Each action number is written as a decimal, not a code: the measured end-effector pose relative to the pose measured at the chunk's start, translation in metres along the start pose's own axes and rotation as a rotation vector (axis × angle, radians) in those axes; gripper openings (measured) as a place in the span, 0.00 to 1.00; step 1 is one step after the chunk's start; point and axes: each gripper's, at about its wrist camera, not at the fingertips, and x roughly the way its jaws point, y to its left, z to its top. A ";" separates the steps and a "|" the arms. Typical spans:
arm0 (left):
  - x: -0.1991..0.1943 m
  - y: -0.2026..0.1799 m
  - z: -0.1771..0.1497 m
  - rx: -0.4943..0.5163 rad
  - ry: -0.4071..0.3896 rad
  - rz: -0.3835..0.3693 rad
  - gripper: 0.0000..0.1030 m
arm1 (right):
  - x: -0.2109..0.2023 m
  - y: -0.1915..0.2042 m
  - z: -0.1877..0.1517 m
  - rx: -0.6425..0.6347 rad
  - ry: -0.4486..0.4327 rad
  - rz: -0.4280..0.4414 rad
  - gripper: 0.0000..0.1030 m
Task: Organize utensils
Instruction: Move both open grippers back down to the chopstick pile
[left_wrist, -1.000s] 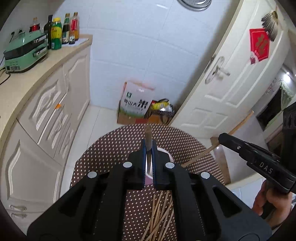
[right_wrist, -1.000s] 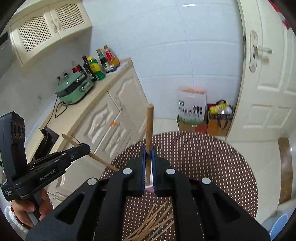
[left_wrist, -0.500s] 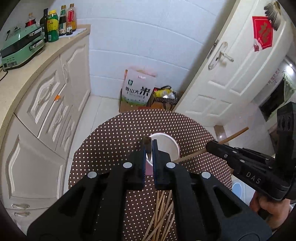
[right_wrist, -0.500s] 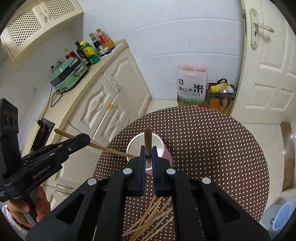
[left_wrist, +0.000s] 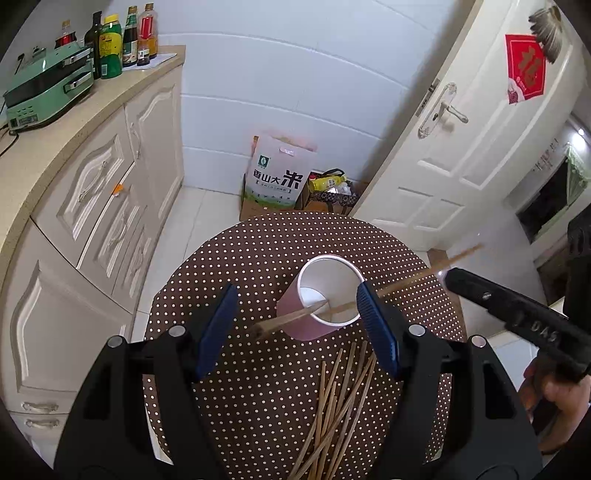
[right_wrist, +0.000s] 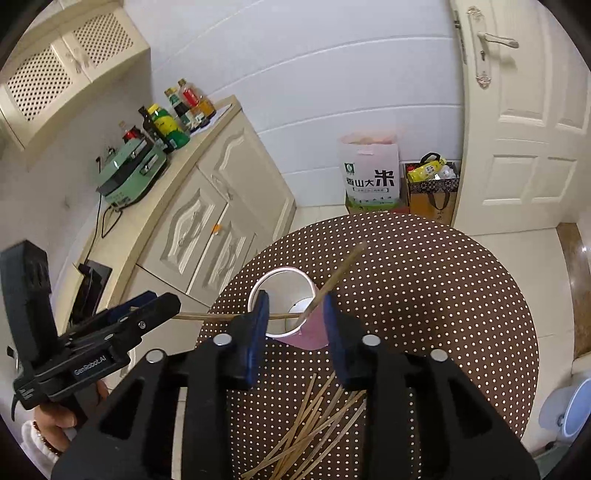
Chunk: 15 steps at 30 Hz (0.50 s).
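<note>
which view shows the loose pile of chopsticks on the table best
The left wrist view: the chopsticks lie fanned between its gripper's arms, mostly unhidden down to the frame edge. In the right wrist view the same pile shows too, but that gripper's arms cover its upper ends and flanks.

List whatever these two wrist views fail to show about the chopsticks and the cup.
- Loose chopsticks: near ends cut off by the bottom edge and the left gripper in the left wrist view, so no count.
- Pink cup: its near side sits behind the right gripper fingers in the right wrist view.
- Chopstick dropping into the cup: motion-blurred, resting position unclear.
</note>
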 end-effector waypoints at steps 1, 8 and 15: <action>-0.002 0.002 -0.003 -0.006 -0.008 -0.011 0.65 | -0.005 -0.003 -0.001 0.005 -0.007 -0.001 0.32; -0.004 0.019 -0.033 -0.019 -0.032 -0.014 0.67 | -0.026 -0.035 -0.024 0.041 -0.012 -0.039 0.35; 0.034 0.018 -0.075 -0.005 0.097 0.018 0.67 | -0.004 -0.081 -0.069 0.170 0.107 -0.085 0.35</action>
